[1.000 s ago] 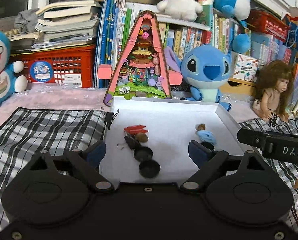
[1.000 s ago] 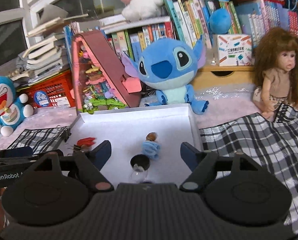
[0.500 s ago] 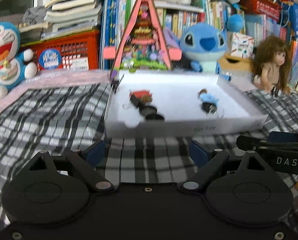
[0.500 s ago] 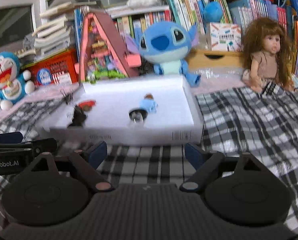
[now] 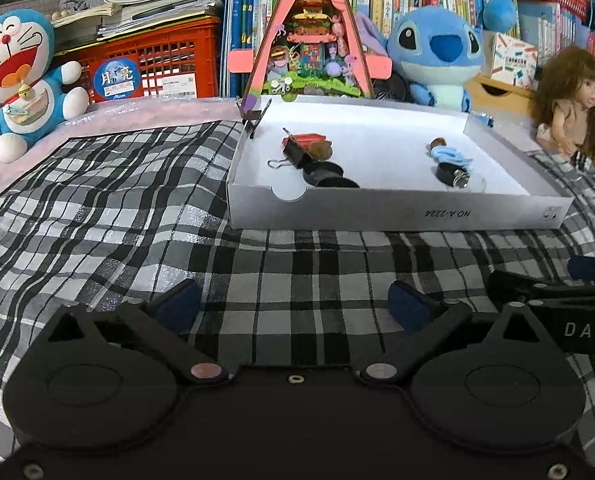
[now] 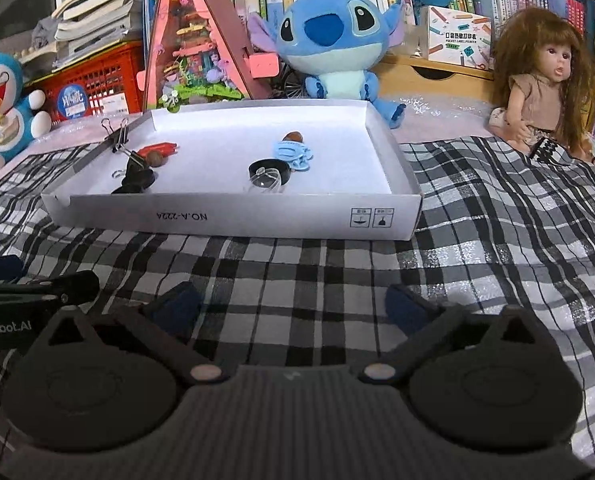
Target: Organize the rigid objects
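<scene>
A shallow white box (image 5: pixel 397 212) (image 6: pixel 233 218) lies on the checked cloth ahead of both grippers. On its left side lie a red piece (image 5: pixel 307 138) (image 6: pixel 159 148), a brown nut, a black binder clip (image 5: pixel 293 154) and black round lids (image 5: pixel 323 172) (image 6: pixel 137 180). On its right side lie a light blue clip (image 5: pixel 449 156) (image 6: pixel 291 154), a black lid (image 6: pixel 267 170) and a clear piece. My left gripper (image 5: pixel 293 306) and right gripper (image 6: pixel 293 304) are open and empty, low over the cloth in front of the box.
Another binder clip (image 6: pixel 117 136) grips the box's left rim. Behind the box stand a pink triangular toy house (image 5: pixel 311 32), a Stitch plush (image 5: pixel 437 52), a Doraemon plush (image 5: pixel 17 76), a doll (image 6: pixel 537 80), a red crate (image 5: pixel 153 64) and shelves of books.
Both grippers have drawn back from over the box and dropped low over the cloth in front of it. They stay open and empty. The box's contents have not moved.
</scene>
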`<state>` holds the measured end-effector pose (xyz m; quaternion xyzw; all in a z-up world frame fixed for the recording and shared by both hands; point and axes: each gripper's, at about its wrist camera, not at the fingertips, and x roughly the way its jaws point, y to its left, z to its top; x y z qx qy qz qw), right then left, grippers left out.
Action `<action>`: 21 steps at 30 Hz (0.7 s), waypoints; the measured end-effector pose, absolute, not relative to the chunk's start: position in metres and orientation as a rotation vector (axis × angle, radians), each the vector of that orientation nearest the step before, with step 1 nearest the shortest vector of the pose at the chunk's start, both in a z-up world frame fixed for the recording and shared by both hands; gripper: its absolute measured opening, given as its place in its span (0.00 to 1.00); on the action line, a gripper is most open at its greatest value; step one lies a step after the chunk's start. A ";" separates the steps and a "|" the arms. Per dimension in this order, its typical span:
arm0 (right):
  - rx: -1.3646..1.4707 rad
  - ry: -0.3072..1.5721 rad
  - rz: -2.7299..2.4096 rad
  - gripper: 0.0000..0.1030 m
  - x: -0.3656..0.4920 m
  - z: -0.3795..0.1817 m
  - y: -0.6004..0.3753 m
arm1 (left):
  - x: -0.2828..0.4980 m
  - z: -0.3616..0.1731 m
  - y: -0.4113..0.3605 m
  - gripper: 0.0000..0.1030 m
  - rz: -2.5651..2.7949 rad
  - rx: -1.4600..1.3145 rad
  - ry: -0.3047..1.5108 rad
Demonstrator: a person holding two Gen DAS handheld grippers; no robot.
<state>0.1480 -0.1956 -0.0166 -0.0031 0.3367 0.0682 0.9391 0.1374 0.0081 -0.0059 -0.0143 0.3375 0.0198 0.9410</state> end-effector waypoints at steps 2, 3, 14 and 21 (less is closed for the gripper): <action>-0.009 0.689 0.139 1.00 0.148 -0.017 -0.196 | 0.138 -0.006 0.007 0.99 0.045 -0.021 0.693; -0.010 0.691 0.139 1.00 0.149 -0.017 -0.196 | 0.138 -0.006 0.007 0.99 0.044 -0.021 0.693; -0.021 0.695 0.136 1.00 0.149 -0.018 -0.195 | 0.139 -0.007 0.006 1.00 0.045 -0.021 0.693; -0.021 0.695 0.136 1.00 0.149 -0.018 -0.195 | 0.139 -0.007 0.006 1.00 0.045 -0.021 0.693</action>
